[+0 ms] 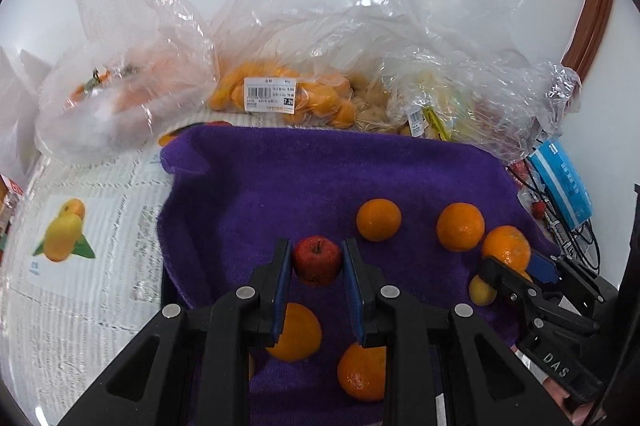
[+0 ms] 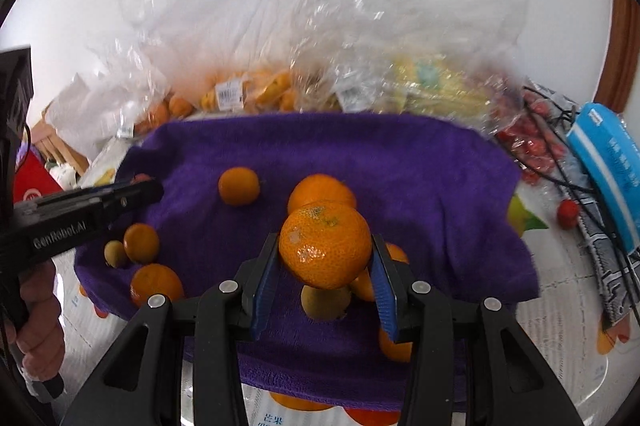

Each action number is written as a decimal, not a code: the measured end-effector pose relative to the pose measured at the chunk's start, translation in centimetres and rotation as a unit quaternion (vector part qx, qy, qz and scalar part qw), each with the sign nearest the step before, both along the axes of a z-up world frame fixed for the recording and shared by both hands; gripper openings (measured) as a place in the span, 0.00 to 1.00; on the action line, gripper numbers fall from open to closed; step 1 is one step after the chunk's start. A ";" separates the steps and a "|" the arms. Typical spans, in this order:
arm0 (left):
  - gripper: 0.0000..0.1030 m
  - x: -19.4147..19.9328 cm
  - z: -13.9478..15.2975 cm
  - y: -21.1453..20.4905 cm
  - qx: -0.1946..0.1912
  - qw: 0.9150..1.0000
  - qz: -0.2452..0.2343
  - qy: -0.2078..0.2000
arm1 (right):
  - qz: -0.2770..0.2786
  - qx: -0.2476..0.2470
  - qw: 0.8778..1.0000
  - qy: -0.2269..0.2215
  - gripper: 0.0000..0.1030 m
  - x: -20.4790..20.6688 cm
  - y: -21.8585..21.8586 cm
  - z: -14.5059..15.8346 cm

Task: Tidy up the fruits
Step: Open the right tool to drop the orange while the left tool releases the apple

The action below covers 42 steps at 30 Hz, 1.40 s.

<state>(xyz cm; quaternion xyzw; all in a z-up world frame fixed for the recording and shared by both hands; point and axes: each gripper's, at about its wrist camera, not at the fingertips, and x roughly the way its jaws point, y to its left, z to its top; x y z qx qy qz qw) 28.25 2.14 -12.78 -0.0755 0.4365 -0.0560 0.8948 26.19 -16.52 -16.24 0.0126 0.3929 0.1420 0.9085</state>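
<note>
Holding fruit in both claws, I judge the sorting to be somewhere in its middle. My left claw (image 1: 316, 262) is pinching a small red apple (image 1: 317, 260) between its blue pads, above the purple towel (image 1: 300, 177). My right claw (image 2: 325, 266) is clamped on a mandarin (image 2: 325, 244), lifted clear of the cloth.

Already on the towel, in the left wrist view, are loose mandarins: one at 1 o'clock from the apple (image 1: 378, 219), another further right (image 1: 460, 226), and two under my left claw at about 6 o'clock (image 1: 298, 332) (image 1: 362, 372). A small yellowish fruit (image 1: 482, 290) sits by the tip of my right claw. No apple lies on the cloth that I can see, so I take the red one to be the first of its kind, still needing a spot apart from the oranges.

Plenty seems left: at 12 o'clock, beyond the towel, clear plastic bags (image 1: 360, 5) hold more orange fruit (image 1: 320, 97) under a price label, and pale produce I cannot name.

Hard to read: the right wrist view is blurred toward the back, the crinkled plastic hides how much is bagged, and my own claws cover part of the fruit beneath them. The newspaper-covered counter (image 1: 100, 286) is cut off at the edges. Red things at 3 o'clock (image 2: 532, 149) are too small to identify.
</note>
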 end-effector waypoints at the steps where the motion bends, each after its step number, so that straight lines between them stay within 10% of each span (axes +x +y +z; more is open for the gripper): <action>1: 0.23 0.1 -0.3 0.0 -0.004 1.000 0.000 0.002 | 0.000 -0.007 1.000 -0.006 0.42 -0.1 0.2 0.0; 23: 0.24 0.4 -1.8 -1.3 -0.002 1.000 -0.020 0.013 | -0.016 0.002 0.999 -0.037 0.42 -0.5 -1.4 0.2; 28: 0.48 0.1 -1.2 -1.3 0.005 1.000 -0.019 0.006 | -0.013 0.006 0.999 -0.031 0.49 -0.5 -1.6 0.2; 42: 0.60 -4.1 2.6 -0.7 0.026 0.999 -0.022 -0.016 | -0.055 -0.005 0.998 -0.033 0.60 -3.9 -3.1 5.2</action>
